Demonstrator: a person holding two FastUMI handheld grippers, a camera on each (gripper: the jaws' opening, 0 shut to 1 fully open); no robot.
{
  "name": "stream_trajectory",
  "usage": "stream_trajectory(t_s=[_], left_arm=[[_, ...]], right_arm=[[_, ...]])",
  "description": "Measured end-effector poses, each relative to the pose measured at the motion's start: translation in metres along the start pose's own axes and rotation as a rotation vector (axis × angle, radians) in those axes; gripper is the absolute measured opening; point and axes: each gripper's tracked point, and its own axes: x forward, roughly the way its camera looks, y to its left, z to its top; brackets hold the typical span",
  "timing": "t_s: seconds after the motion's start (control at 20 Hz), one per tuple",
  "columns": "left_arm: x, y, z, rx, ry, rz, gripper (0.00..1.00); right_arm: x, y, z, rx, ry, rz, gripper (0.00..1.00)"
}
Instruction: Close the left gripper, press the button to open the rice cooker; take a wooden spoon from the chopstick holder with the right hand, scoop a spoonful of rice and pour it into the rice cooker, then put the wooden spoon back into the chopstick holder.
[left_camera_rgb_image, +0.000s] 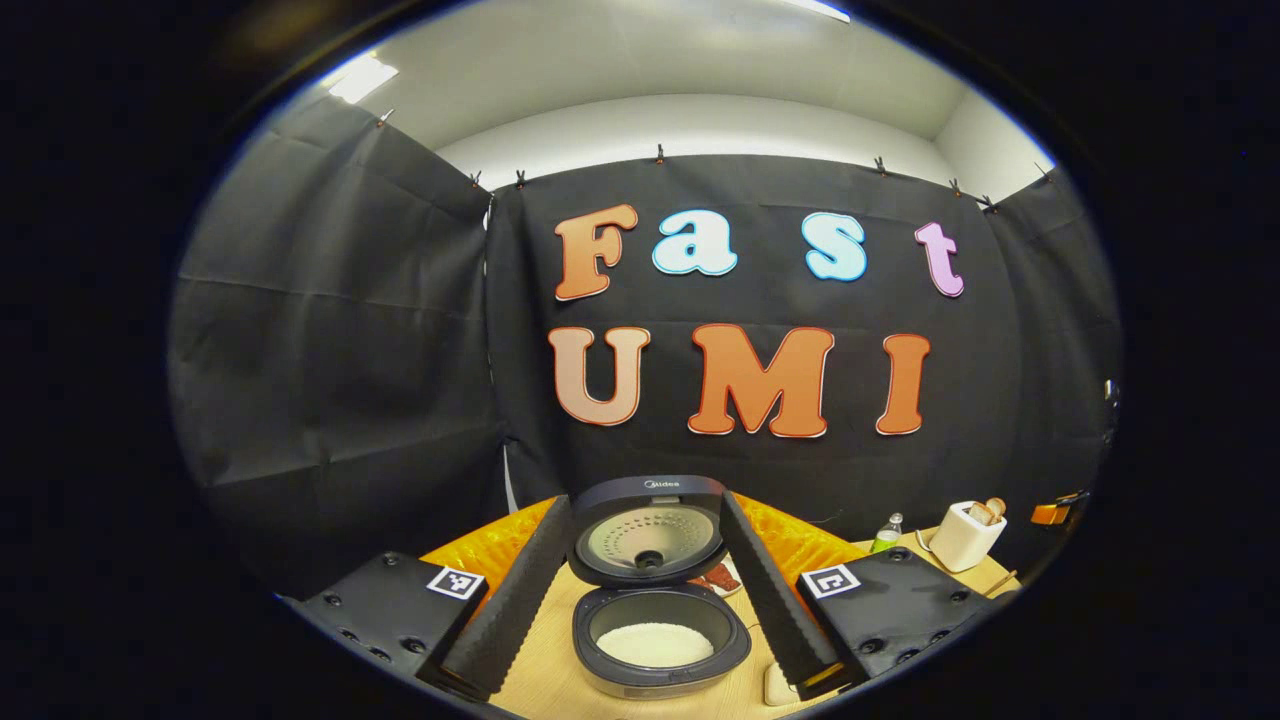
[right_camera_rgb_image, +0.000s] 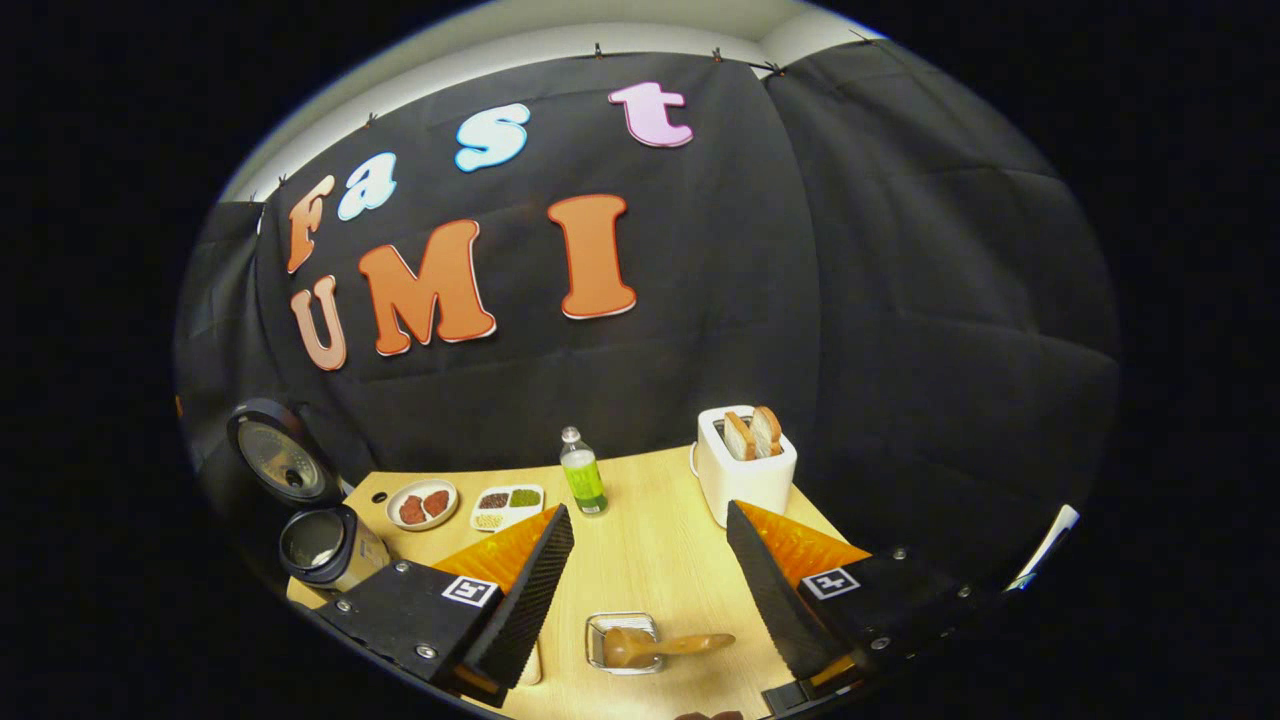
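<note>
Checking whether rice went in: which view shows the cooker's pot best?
The left gripper view: the open cooker sits between the fingers, its pot showing white rice. In the right gripper view the cooker is small at the left edge, its contents unclear.

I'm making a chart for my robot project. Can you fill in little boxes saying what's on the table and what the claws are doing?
Rice cooker: lid up, white rice inside
Wooden spoon: lying in a small metal holder on the table
Left claw: open, cooker between its fingers, not touching
Right claw: open, above the spoon, holding nothing
Toaster: white, two bread slices sticking up
Bottle: upright, green
Food dishes: two, beside the cooker
</note>
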Motion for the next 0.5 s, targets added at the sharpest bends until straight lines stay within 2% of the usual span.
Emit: stream_trajectory(t_s=[0.1, 0.25, 0.5], left_arm=[[0.004, 0.002, 0.005, -0.04, 0.005, 0.005, 0.98], [0.016, 0.011, 0.021, -0.073, -0.014, 0.029, 0.98], [0.059, 0.009, 0.048, -0.041, -0.01, 0.035, 0.97]], right_arm=[[-0.003, 0.009, 0.013, -0.03, -0.013, -0.007, 0.95], [-0.009, 0.027, 0.023, -0.034, -0.025, 0.023, 0.95], [-0.018, 0.034, 0.03, -0.042, -0.023, 0.019, 0.95]])
